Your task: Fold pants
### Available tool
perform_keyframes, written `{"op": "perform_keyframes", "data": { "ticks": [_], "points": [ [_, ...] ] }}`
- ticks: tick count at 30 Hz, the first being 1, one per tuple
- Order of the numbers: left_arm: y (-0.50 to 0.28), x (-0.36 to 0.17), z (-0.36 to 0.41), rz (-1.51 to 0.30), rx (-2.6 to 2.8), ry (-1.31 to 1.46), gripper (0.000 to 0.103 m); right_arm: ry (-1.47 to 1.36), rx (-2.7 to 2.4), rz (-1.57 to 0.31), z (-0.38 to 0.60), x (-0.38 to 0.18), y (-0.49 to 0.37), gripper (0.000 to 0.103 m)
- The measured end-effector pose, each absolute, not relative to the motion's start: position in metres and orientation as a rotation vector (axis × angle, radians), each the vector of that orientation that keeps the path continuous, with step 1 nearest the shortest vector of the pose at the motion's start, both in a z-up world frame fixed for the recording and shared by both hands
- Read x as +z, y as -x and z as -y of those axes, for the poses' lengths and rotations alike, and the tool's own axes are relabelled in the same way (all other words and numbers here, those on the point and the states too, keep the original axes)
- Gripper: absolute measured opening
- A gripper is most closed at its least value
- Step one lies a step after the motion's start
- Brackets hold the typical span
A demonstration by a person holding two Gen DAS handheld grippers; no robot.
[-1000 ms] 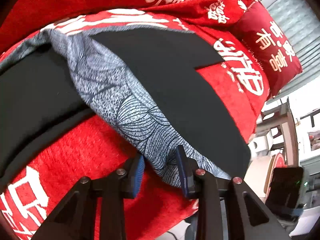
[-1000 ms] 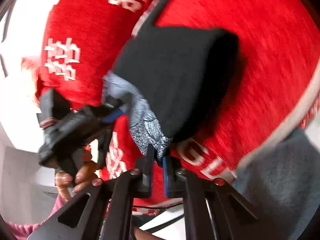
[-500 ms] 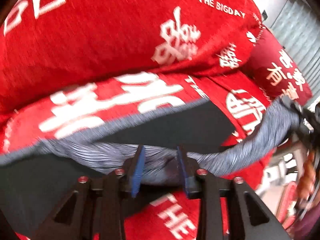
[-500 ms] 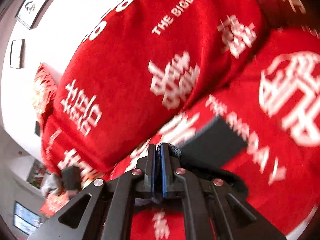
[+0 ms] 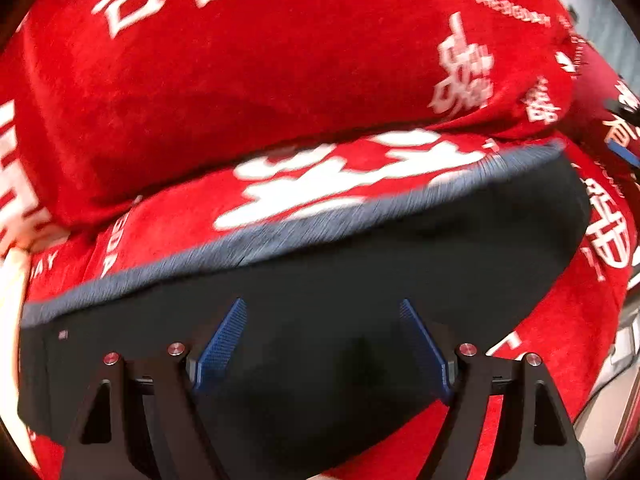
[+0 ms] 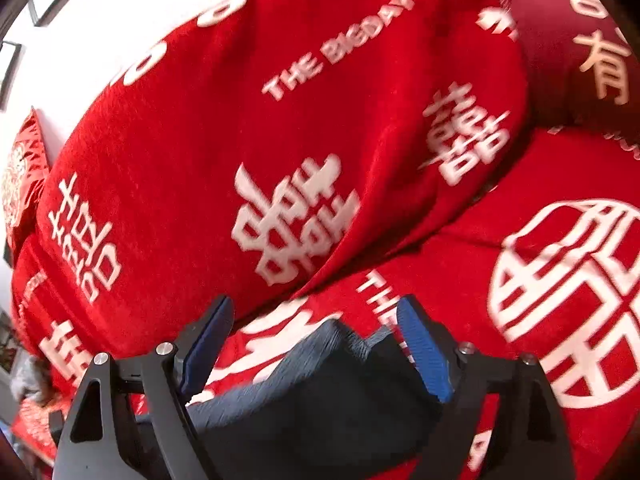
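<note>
The pants (image 5: 360, 280) are black with a grey patterned band along the far edge. They lie folded flat on the red sofa seat (image 5: 320, 184). My left gripper (image 5: 322, 320) is open just above the black cloth, holding nothing. In the right wrist view the pants' end (image 6: 320, 392) lies under my right gripper (image 6: 314, 320), which is open and empty, its blue pads (image 6: 420, 352) spread either side of the grey-edged corner.
A red sofa back cushion (image 6: 280, 140) with white characters rises right behind the pants. A dark red pillow (image 6: 592, 52) sits at the right end. The seat's front edge (image 5: 592, 360) drops off at lower right of the left view.
Both grippers have opened and let go of the grey-banded edge they carried over. The pants now lie folded flat, black side up.
</note>
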State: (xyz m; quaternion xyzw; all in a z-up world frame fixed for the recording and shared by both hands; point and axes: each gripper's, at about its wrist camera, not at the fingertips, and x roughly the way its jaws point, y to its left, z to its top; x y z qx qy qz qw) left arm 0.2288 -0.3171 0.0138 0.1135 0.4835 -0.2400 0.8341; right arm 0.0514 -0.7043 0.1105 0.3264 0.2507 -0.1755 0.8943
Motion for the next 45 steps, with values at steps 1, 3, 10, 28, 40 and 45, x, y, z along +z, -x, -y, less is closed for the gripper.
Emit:
{"op": "perform_keyframes", "data": {
  "ticks": [1, 3, 10, 28, 40, 45],
  "points": [
    [-0.231, 0.009, 0.313, -1.038, -0.489, -0.241, 0.080, -0.706, -0.376, -0.528, 0.706, 0.106, -0.043, 0.087],
    [-0.230, 0.004, 0.306, -1.040, -0.460, -0.248, 0.080, -0.753, -0.410, -0.563, 0.706, 0.091, -0.029, 0.086],
    [-0.233, -0.011, 0.295, -1.074, -0.397, -0.230, 0.080, -1.040, -0.327, -0.692, 0.711, -0.005, -0.003, 0.043],
    [-0.233, 0.004, 0.275, -1.015, -0.429, -0.277, 0.080, -0.921, -0.396, -0.720, 0.676, 0.015, 0.008, 0.033],
    [-0.296, -0.035, 0.311, -1.095, -0.348, -0.207, 0.080, -0.600, -0.040, -0.952, 0.528, -0.003, -0.203, 0.032],
    [-0.315, -0.043, 0.300, -1.095, -0.330, -0.192, 0.085, -0.499, -0.188, -0.933, 0.538, -0.010, -0.220, 0.027]
  ]
}}
